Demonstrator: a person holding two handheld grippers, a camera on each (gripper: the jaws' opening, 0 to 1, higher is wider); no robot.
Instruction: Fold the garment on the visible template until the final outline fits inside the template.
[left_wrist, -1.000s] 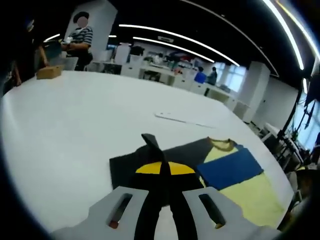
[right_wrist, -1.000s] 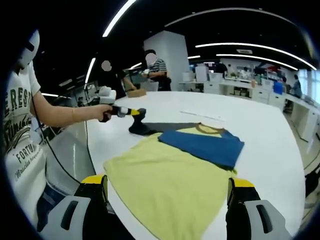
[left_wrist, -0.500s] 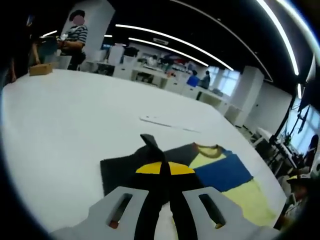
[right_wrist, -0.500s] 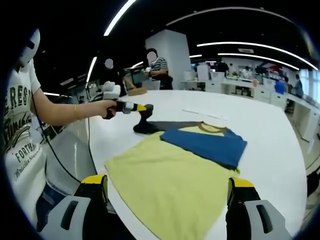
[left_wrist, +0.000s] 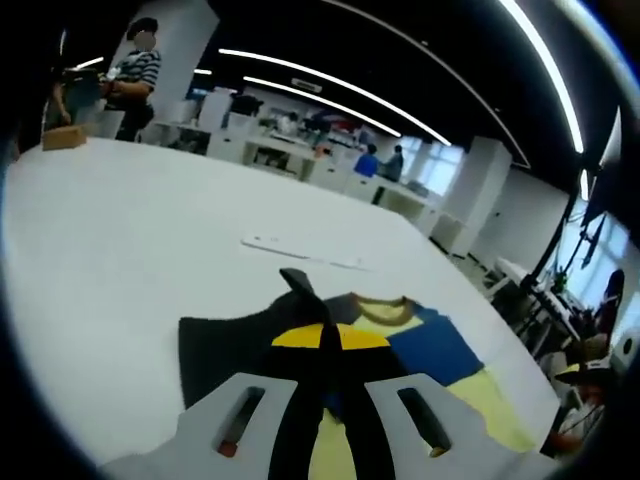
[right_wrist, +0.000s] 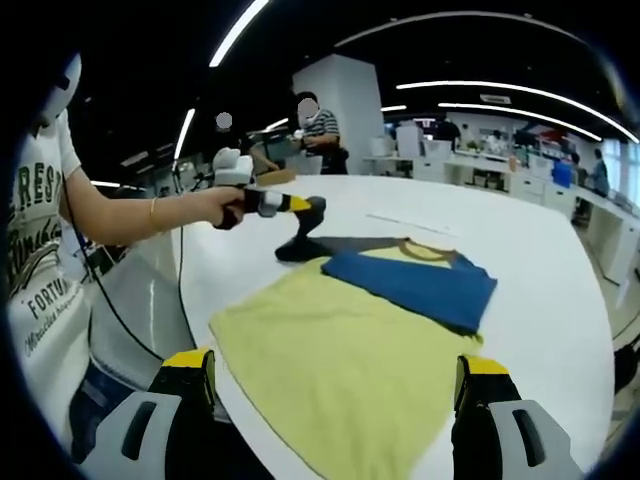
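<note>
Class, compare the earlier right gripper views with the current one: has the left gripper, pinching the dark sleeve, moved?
Yes. The left gripper has risen and shifted toward the blue sleeve, lifting the dark sleeve off the white table.

We read dark, partly cut-off lettering on the person's white T-shirt (right_wrist: 30, 260): "ERES" above, "FORTU" lower down, with a smaller illegible line beneath.

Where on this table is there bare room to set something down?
Bare white table lies beyond the dark sleeve, up to the paper strip and cardboard box. More lies right of the blue sleeve. The near edge is crowded by the yellow shirt.
</note>
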